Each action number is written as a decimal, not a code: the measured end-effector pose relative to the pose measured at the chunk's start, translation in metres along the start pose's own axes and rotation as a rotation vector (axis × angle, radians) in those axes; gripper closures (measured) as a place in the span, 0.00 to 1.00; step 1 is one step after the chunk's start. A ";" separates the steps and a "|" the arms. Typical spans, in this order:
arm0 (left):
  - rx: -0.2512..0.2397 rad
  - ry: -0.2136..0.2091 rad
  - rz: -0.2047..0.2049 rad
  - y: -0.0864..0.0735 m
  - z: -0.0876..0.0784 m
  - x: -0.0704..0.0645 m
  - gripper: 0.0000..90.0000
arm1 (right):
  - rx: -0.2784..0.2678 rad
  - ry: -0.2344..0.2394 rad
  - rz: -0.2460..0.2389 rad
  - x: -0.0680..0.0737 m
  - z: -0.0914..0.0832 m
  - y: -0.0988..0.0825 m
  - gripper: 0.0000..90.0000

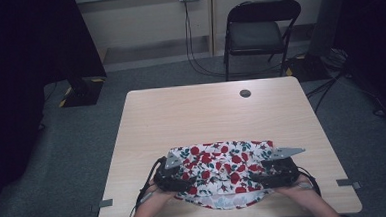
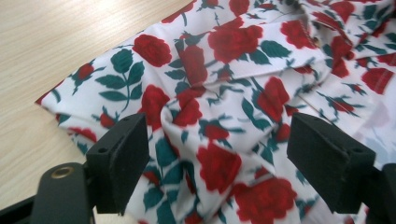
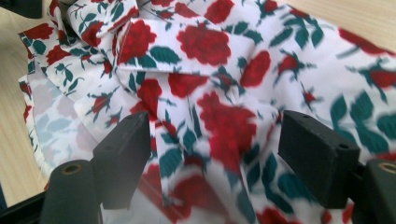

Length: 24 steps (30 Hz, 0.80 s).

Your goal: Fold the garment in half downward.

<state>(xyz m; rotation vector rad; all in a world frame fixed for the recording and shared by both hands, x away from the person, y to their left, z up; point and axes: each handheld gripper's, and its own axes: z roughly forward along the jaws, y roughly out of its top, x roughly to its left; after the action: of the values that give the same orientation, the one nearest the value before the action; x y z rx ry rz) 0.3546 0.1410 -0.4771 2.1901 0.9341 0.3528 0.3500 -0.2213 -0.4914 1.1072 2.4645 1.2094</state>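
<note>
At the left, the left gripper [image 1: 177, 175] is seen released, its jaws spread apart over a raised ridge of the rose-print cloth [image 1: 219, 172], no pad pressing on it. The cloth is laid on the near edge of the table [image 1: 191, 113], folded into a compact but rumpled stack. At the right, the right gripper [image 1: 274, 172] is likewise unclenched above the fabric. The fold is judged largely done; smoothing and squaring remain.

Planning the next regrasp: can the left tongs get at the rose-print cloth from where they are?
Probably yes. The left tongs stand open right over the rose-print cloth, a raised fold lying between the pads untouched, and nothing else is in the way on the table.
</note>
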 end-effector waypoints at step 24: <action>0.202 -0.115 -0.012 0.055 0.067 0.011 0.16 | 0.178 0.003 -0.063 -0.018 0.057 0.050 0.34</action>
<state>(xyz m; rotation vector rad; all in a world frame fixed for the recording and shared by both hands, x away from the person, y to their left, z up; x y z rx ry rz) 0.4235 0.0881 -0.4857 2.3590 0.9535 0.1291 0.4158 -0.1798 -0.4945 1.0607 2.6300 0.9916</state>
